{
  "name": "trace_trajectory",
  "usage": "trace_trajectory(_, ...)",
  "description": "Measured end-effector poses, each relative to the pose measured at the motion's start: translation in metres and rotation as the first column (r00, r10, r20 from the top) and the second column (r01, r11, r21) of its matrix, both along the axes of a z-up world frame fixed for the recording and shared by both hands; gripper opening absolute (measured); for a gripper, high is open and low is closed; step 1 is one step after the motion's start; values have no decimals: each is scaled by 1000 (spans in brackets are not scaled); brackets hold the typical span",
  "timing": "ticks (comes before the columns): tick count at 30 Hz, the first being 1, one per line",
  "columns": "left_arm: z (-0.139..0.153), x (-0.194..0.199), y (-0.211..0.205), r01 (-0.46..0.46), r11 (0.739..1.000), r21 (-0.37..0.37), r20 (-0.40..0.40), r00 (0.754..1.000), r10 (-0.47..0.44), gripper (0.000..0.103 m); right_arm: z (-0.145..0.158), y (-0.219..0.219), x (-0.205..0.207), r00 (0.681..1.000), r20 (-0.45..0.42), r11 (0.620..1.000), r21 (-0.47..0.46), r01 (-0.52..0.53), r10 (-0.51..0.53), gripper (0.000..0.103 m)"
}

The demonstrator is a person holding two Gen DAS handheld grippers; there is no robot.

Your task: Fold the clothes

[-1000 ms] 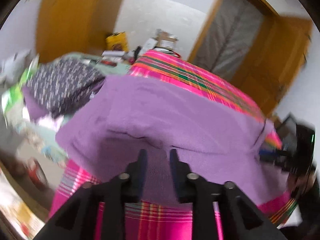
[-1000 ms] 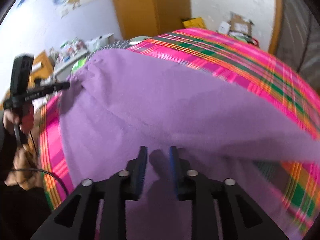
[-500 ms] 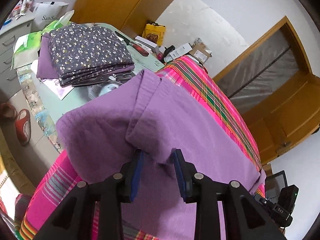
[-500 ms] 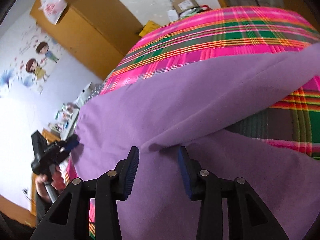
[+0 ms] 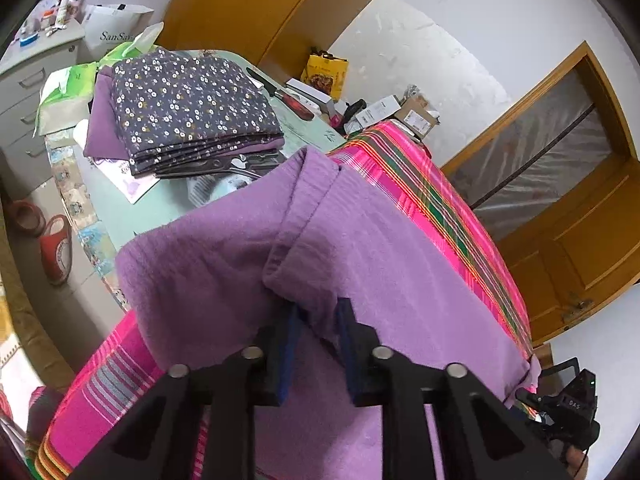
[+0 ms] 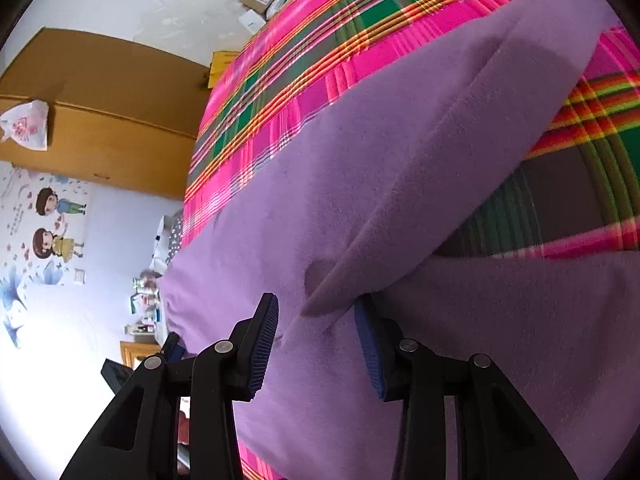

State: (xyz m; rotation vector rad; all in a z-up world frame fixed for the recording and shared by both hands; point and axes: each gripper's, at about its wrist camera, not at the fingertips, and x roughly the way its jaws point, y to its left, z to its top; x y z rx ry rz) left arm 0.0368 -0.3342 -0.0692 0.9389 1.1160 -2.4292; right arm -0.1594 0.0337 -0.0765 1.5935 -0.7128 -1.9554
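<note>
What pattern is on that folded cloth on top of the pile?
The folded cloth is dark grey with small white flowers, clearest in the left wrist view.

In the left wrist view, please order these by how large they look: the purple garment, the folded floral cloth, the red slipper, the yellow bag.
1. Purple garment, largest, though it is nearest the camera.
2. Folded floral cloth.
3 and 4. Red slipper and yellow bag look alike in size; I cannot rank them.

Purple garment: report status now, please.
Left gripper closing on purple garment fold. Right gripper open, fabric between. Nothing in the way.
</note>
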Motion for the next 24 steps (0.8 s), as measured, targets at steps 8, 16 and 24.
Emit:
trace_trajectory(8, 4, 2, 1, 13, 1000, -21, -17, 1000, -13, 8, -4, 1, 10, 998, -62, 999, 49, 0, 3, 7)
trace_trajectory(16, 42, 0, -2, 34, 997, -69, -117, 992, -42, 5, 30, 8, 17, 984, -175, 998, -60, -5, -5, 5)
trace_trajectory(24, 85, 6, -10, 28, 993, -113, -220, 974, -52, 4, 84, 12, 37, 944, -329, 985, -162, -61, 4, 5)
